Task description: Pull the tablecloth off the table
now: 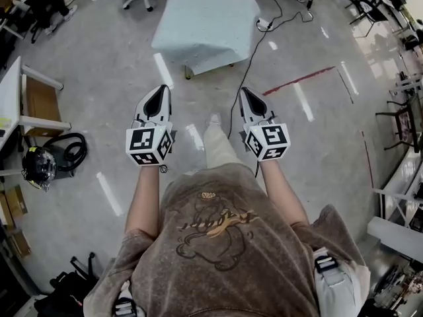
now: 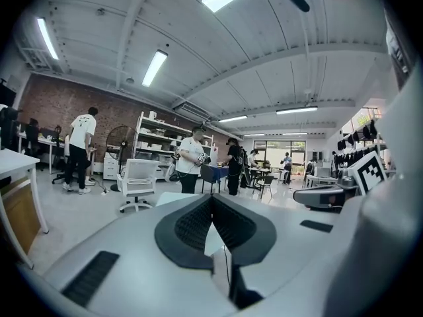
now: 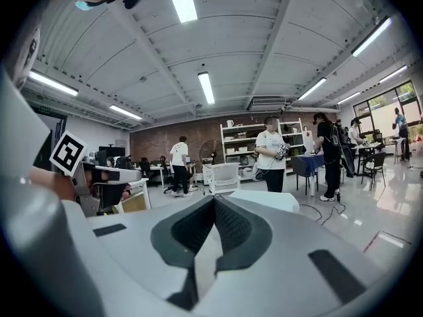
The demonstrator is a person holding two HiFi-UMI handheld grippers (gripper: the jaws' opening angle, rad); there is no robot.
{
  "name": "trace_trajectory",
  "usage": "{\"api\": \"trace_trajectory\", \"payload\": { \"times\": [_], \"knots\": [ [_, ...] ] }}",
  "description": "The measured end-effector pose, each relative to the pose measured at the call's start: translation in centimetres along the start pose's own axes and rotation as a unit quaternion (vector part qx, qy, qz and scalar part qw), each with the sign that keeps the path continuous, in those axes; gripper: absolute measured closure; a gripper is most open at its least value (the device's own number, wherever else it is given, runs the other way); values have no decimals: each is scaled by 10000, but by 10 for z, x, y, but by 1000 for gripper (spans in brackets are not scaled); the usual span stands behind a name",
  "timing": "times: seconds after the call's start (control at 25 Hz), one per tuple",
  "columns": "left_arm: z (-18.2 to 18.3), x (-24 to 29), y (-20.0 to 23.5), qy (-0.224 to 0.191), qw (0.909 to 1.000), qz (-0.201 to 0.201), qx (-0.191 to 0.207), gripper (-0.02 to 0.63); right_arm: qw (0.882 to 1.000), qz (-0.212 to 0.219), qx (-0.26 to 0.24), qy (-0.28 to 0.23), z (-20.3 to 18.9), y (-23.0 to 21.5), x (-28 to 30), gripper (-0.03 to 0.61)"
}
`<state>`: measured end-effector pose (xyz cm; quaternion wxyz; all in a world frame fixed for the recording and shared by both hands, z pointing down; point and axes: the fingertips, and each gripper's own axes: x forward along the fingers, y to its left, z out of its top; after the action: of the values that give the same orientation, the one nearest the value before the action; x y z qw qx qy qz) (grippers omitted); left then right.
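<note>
A small table draped in a pale blue-white tablecloth point(image 1: 205, 25) stands on the grey floor ahead of me. Both grippers hang in the air in front of my body, well short of it. My left gripper point(image 1: 160, 91) points toward the cloth's near left corner, its jaws shut with nothing between them. My right gripper point(image 1: 246, 94) points at the near right side, also shut and empty. In the left gripper view the tablecloth point(image 2: 169, 197) peeks over the closed jaws point(image 2: 211, 202). In the right gripper view the tablecloth point(image 3: 264, 199) lies just right of the closed jaws point(image 3: 213, 202).
A black cable point(image 1: 251, 51) runs on the floor from the table's right side toward my feet. A vacuum cleaner point(image 1: 39, 164) and a white desk point(image 1: 10, 98) are at the left. A white office chair point(image 2: 137, 180) and several people point(image 2: 192, 160) stand beyond the table.
</note>
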<state>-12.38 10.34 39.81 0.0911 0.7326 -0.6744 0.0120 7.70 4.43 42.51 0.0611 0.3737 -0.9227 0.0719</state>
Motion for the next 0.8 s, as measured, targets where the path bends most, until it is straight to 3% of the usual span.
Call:
{"api": "trace_trajectory", "payload": {
  "times": [0.8],
  "knots": [
    [64, 224, 49, 83, 9999, 125, -17, 597, 9994, 328, -26, 131, 68, -129, 190, 572]
  ]
}}
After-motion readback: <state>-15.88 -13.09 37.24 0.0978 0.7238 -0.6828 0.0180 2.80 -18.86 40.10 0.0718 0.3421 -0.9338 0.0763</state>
